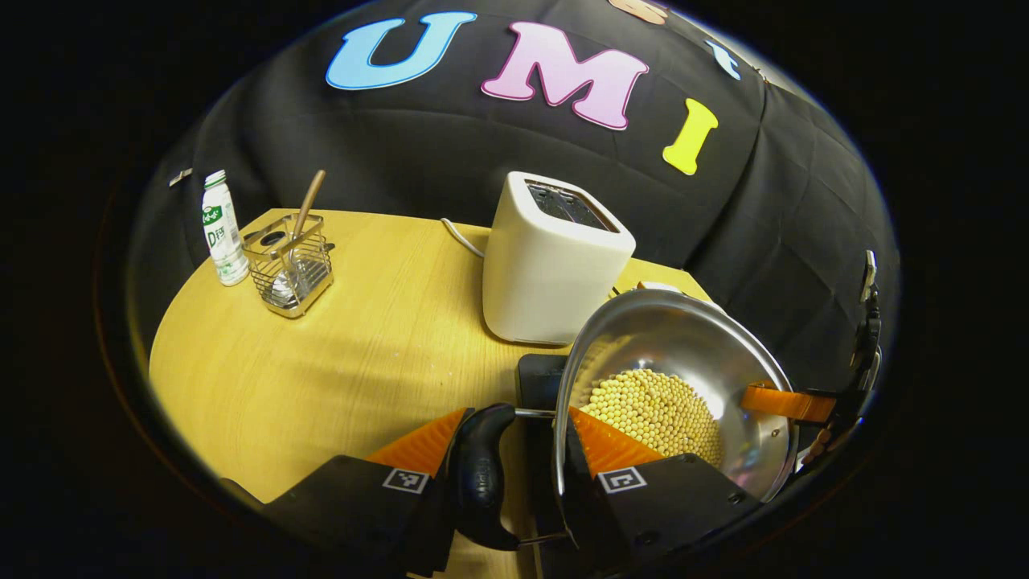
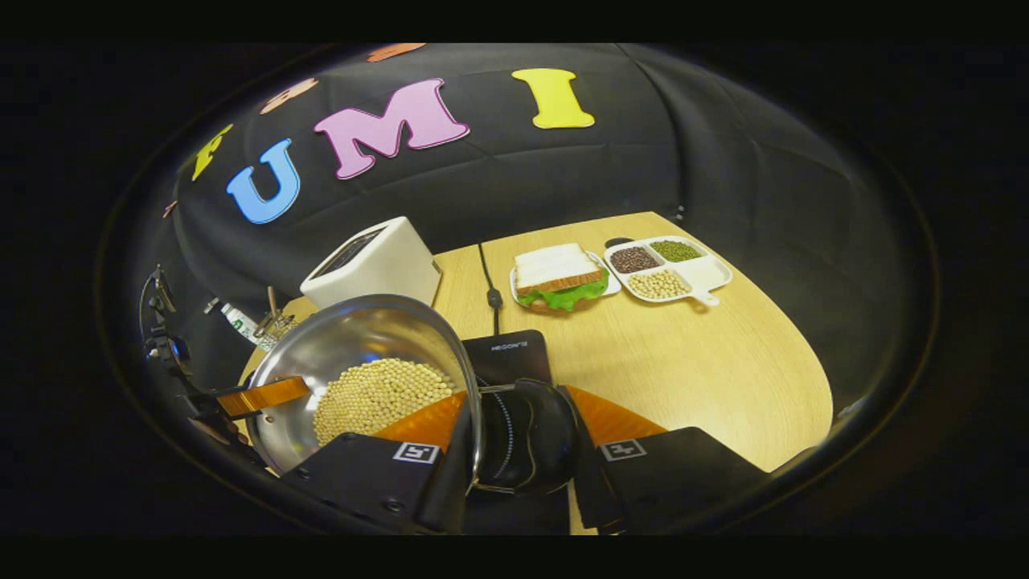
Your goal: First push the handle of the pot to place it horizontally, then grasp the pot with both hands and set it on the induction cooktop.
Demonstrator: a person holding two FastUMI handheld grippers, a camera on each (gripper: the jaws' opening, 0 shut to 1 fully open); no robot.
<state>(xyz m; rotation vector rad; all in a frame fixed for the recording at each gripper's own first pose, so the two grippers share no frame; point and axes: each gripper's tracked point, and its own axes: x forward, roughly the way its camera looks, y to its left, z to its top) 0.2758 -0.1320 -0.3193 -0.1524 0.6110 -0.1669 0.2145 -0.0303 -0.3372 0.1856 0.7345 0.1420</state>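
Left gripper view is showing the left gripper (image 1: 521, 438) with its 2 fingers pinching the pot (image 1: 683, 354) at the rim beside the black left handle (image 1: 481, 474), 1 finger outside the wall and 1 inside. Right gripper view is showing the right gripper (image 2: 514, 418) doing the same on the opposite side, fingers closing over the rim by the right handle (image 2: 526, 438). Gripping both sides like this is keeping the pot balanced, which matters since it's carrying a heap of soybeans (image 2: 378, 396). The pot is looking tilted and lifted, hanging right over the black induction cooktop (image 2: 508, 358) on the wooden surface (image 2: 723, 362), with the toaster (image 1: 551, 257) just behind. I'm guessing lowering it level is what's left.
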